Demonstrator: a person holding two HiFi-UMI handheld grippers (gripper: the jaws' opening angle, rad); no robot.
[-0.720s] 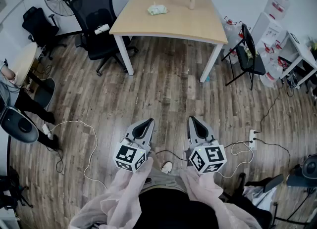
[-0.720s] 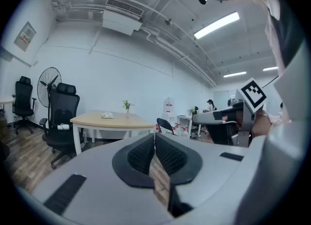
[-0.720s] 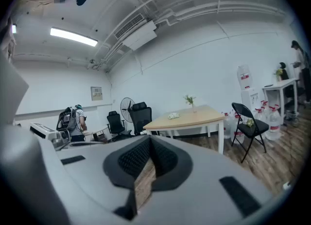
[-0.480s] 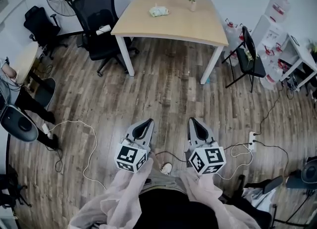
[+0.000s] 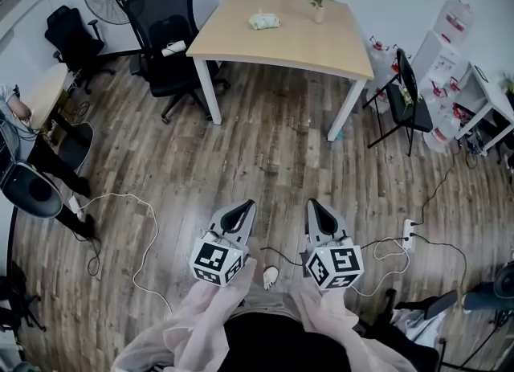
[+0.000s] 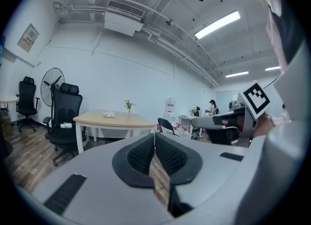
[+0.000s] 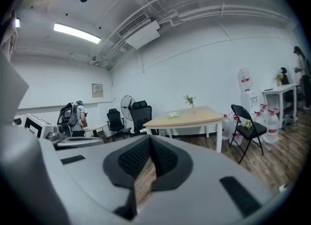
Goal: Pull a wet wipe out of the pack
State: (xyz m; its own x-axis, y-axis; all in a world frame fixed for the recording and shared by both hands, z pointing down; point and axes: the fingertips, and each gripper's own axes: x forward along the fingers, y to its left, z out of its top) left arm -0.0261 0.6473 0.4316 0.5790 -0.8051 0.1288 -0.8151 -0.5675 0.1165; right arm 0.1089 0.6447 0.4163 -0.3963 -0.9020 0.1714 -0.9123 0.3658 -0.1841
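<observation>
As both point forward | left hand-held gripper (image 5: 245,205) | right hand-held gripper (image 5: 313,204) (jaws together)

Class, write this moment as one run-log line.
left gripper: shut, empty | right gripper: shut, empty | pack: on table, far off, untouched

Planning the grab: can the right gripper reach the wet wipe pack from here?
Probably not yet. The wet wipe pack lies on the table, across open floor from the right gripper; nothing blocks the walk over.
</observation>
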